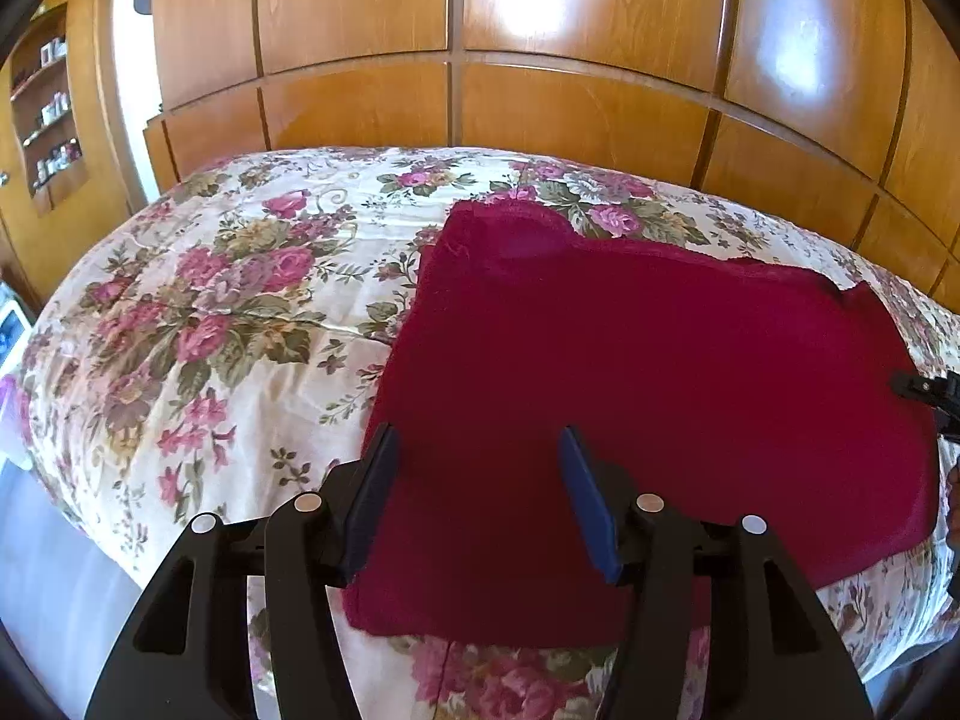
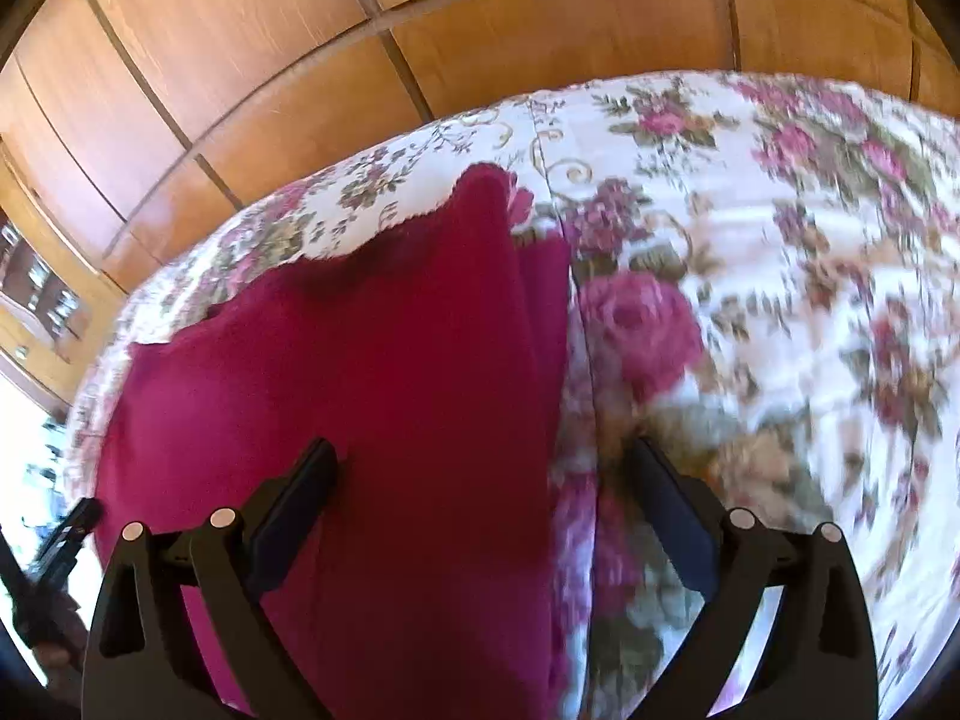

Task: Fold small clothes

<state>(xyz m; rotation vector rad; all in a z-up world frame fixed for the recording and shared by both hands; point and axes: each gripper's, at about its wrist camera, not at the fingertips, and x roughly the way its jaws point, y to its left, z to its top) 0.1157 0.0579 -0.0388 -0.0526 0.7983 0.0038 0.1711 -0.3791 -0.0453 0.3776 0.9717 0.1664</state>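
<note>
A dark red garment [image 1: 630, 390] lies flat on the floral bedspread [image 1: 210, 324], with a doubled edge along its far side. My left gripper [image 1: 478, 438] is open and hovers over the garment's near left corner; the cloth lies below the blue pads [image 1: 591, 504], not pinched. In the right wrist view the same garment [image 2: 360, 360] fills the left half. My right gripper [image 2: 483, 450] is open wide and straddles the garment's right edge, one finger over red cloth, the other over the bedspread [image 2: 780, 300]. Each gripper's tip shows at the other view's edge.
Wooden wardrobe panels [image 1: 540, 114] rise directly behind the bed. A shelf niche [image 1: 48, 114] with small bottles sits at the far left. Pale floor [image 1: 54, 576] shows past the bed's near left edge. The right wrist view is blurred.
</note>
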